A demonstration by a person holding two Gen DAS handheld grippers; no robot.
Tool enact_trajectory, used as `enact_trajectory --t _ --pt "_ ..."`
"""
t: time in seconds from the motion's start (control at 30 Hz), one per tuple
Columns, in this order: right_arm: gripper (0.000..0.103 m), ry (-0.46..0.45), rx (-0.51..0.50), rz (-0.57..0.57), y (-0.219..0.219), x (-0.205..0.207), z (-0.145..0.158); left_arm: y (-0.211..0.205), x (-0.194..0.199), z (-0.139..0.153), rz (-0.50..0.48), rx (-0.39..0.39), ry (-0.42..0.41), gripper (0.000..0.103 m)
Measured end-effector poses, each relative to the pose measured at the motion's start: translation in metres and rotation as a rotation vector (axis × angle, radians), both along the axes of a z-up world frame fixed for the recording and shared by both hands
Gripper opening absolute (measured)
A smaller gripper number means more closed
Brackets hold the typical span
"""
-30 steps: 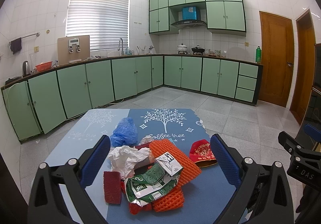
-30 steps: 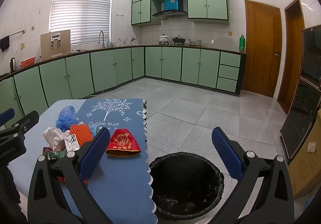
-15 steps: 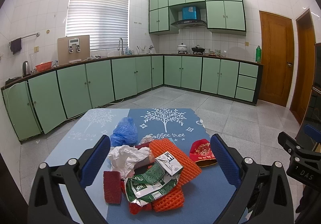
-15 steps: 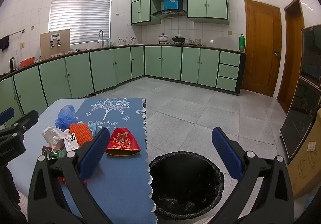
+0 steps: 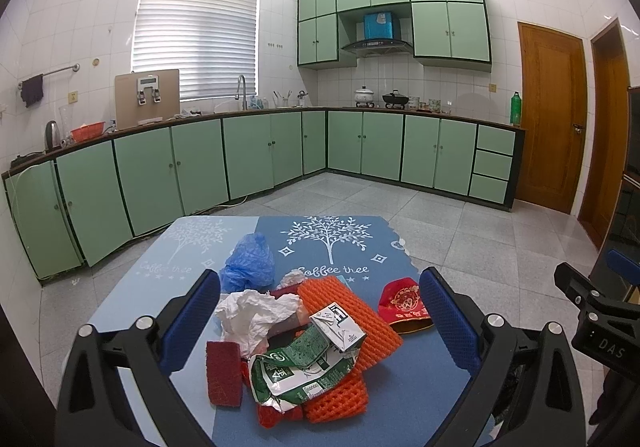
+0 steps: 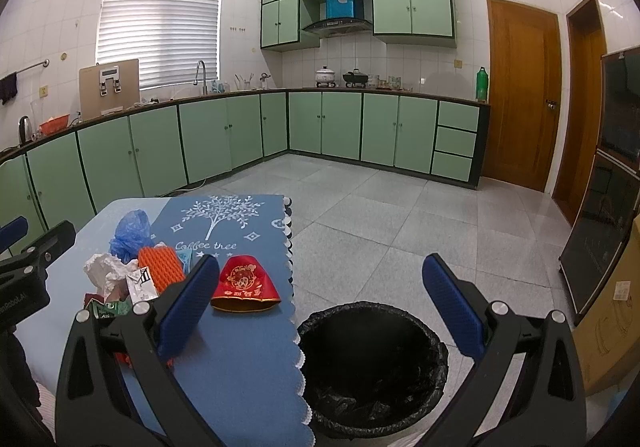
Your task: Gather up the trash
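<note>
A heap of trash lies on the blue table: a small white carton, a green crumpled wrapper, orange foam netting, white crumpled paper, a dark red scouring pad, a blue plastic bag and a red pouch. My left gripper hangs open above the heap, touching nothing. My right gripper is open over the table's right edge, above the black-lined bin. The red pouch lies just beyond its left finger.
Green cabinets line the far and left walls. Grey floor tiles stretch beyond the table. Wooden doors stand at the right, with a dark glass cabinet and a cardboard box near the bin.
</note>
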State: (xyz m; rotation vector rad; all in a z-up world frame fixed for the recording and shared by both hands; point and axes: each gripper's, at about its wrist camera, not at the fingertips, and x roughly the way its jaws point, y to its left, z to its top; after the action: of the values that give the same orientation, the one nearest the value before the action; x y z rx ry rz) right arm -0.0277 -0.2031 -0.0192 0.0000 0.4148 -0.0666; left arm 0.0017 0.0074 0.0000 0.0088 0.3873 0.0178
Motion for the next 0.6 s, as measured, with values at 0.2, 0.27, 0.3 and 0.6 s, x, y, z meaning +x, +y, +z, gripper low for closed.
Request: enact_trajectory --t 0.2,0.27,0.3,0.6 --pt "0.098 -0.001 0.000 0.000 0.0002 -0.0002 -0.0003 -0.0004 -0.0009 -0.0001 0.001 0.000 0.000 0.097" --pt "0.098 -0.001 0.001 0.000 0.0002 0.0002 0.0002 -0.0008 -0.0010 -0.0002 0.001 0.000 0.000 0.097" --pt "0.098 -0.001 0.000 0.000 0.0002 0.0001 0.0002 -0.0008 -0.0010 -0.0002 0.001 0.000 0.000 0.097" --pt "0.098 0.010 0.001 0.002 0.0017 0.0033 0.0000 0.0006 0.0019 -0.0035 0.007 -0.004 0.008 0.097"
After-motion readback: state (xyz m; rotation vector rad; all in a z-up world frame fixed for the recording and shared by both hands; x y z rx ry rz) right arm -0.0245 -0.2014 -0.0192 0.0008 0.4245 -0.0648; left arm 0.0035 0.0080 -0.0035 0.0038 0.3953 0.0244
